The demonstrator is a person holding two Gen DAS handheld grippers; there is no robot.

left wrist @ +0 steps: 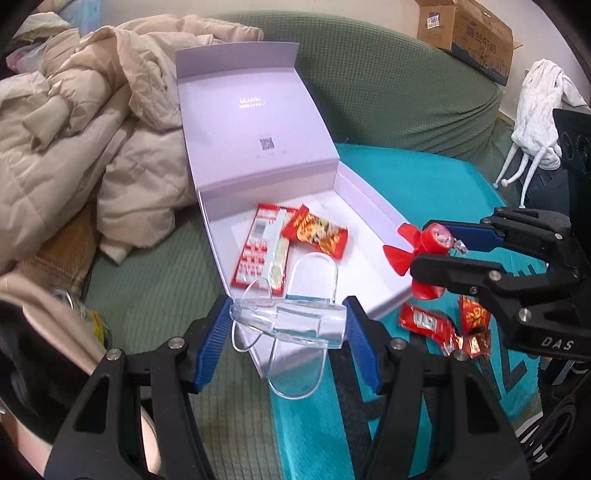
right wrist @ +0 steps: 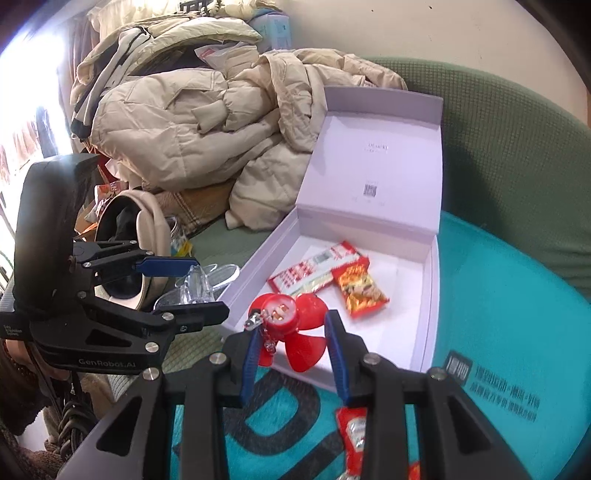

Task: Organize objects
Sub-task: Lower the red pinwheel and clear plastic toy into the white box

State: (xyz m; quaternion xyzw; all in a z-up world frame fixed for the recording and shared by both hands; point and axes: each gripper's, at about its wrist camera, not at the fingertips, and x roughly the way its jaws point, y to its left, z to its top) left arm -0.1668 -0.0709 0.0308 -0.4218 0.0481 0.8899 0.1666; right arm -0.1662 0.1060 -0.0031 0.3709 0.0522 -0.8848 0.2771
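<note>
An open pale lilac box (left wrist: pixel 373 229) (right wrist: pixel 424 295) lies on a sofa with its lid up. In it lie a red flat packet (left wrist: pixel 258 251) (right wrist: pixel 299 275) and a red snack bag (left wrist: pixel 317 230) (right wrist: pixel 360 288). My left gripper (left wrist: pixel 288 325) (right wrist: pixel 184 284) is shut on a clear plastic stand (left wrist: pixel 291 317) (right wrist: pixel 199 286) at the box's near corner. My right gripper (right wrist: pixel 291 328) (left wrist: pixel 432 245) is shut on a small red fan (right wrist: pixel 291 325) (left wrist: pixel 421 247), held over the box's front edge.
Red ketchup sachets (left wrist: pixel 432 323) (right wrist: pixel 354 432) and a red packet (left wrist: pixel 474 317) lie on the teal cloth (left wrist: pixel 424 177) (right wrist: pixel 498 295) beside the box. Beige padded jackets (left wrist: pixel 74 140) (right wrist: pixel 192 122) pile at the left. A cardboard box (left wrist: pixel 469 33) sits on the green sofa back (left wrist: pixel 388 85).
</note>
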